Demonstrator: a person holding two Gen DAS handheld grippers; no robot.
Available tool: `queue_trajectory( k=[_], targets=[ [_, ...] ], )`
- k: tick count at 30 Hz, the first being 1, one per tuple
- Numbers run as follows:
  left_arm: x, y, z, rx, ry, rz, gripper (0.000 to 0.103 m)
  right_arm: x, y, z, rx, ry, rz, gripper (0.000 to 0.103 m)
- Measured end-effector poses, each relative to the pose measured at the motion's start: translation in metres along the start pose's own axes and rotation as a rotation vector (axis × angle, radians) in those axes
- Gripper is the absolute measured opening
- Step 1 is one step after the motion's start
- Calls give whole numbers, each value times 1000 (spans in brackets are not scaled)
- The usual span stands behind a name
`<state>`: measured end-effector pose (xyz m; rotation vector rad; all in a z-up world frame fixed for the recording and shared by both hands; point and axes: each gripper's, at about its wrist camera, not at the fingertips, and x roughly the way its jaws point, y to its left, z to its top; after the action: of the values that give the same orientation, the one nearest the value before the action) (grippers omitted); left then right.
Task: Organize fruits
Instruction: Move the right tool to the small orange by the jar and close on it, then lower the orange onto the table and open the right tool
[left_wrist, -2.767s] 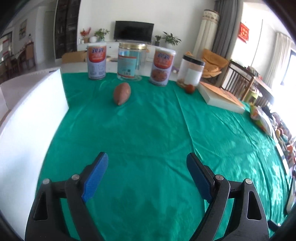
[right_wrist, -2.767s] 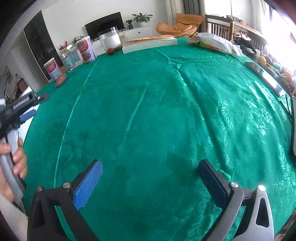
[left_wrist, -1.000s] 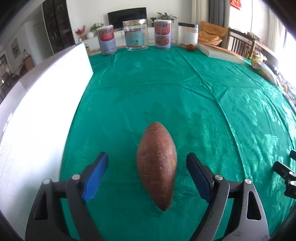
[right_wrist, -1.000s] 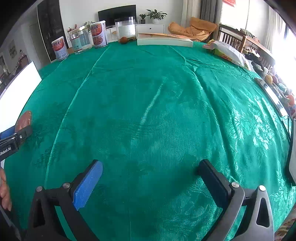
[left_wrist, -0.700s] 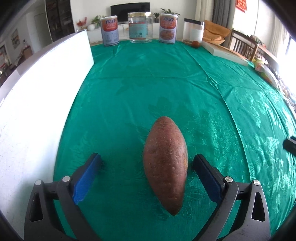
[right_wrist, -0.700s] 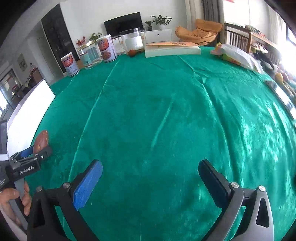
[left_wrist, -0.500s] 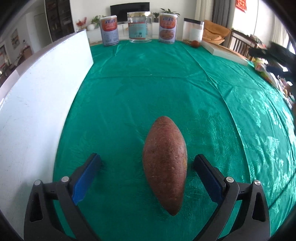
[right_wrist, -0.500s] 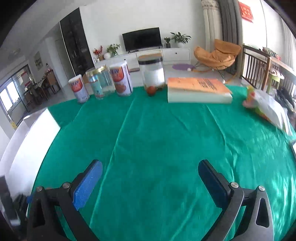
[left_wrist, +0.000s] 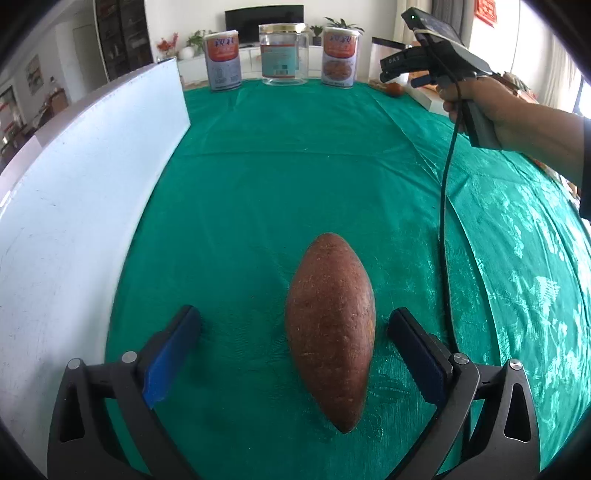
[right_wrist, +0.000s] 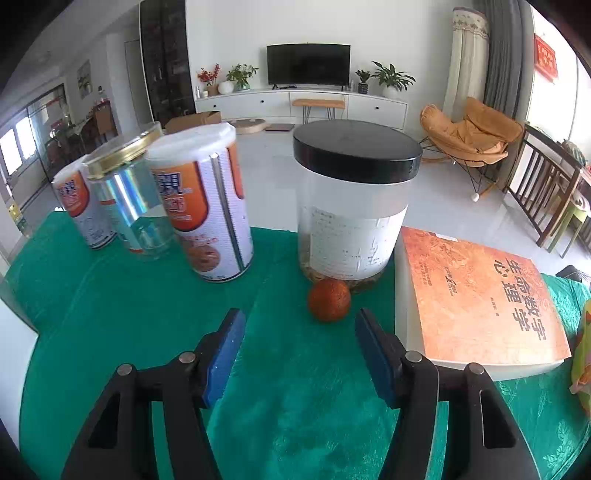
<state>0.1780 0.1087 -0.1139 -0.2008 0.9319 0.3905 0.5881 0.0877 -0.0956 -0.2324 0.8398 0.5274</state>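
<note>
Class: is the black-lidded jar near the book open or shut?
Shut. The black lid sits flat on the jar, covering its whole mouth.

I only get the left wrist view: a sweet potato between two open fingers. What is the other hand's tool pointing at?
Observer: A small orange fruit on the green cloth, just ahead of the open right gripper.
Visitor: Anything behind it?
Observer: A clear jar with a black lid, right behind the fruit.
Visitor: And beside it?
Observer: A thick orange book lies to its right, and a tall tin stands to its left.
</note>
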Motion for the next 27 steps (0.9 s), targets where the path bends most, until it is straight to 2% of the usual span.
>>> queue_trajectory(
  k=[3, 6, 7, 8, 10, 14, 17, 21, 26, 27],
  targets=[
    [0, -1, 0, -8, -4, 8, 102, 15, -4, 3, 30, 10, -2, 62],
    [0, 0, 0, -9, -3, 7, 102, 28, -6, 7, 32, 25, -50, 60],
    [0, 0, 0, -9, -3, 7, 102, 33, -8, 7, 45, 39, -53, 50],
    [0, 0, 0, -9, -3, 7, 102, 38, -11, 8, 60, 56, -48, 28],
    [0, 0, 0, -9, -3, 7, 102, 35, -15, 6, 85, 33, -36, 29],
    [0, 0, 0, -9, -3, 7, 102, 3, -20, -15, 130, 13, 96, 28],
    [0, 0, 0, -9, -3, 7, 102, -45, -22, -51, 135, 15, 180, 29],
    [0, 0, 0, -9, -2, 7, 102, -117, -16, -130, 145, 92, 242, 29],
    [0, 0, 0, -9, -2, 7, 103, -191, 10, -248, 83, 140, 165, 29],
    [0, 0, 0, -8, -2, 7, 103, -205, 12, -264, 86, 96, 148, 30]
  ],
)
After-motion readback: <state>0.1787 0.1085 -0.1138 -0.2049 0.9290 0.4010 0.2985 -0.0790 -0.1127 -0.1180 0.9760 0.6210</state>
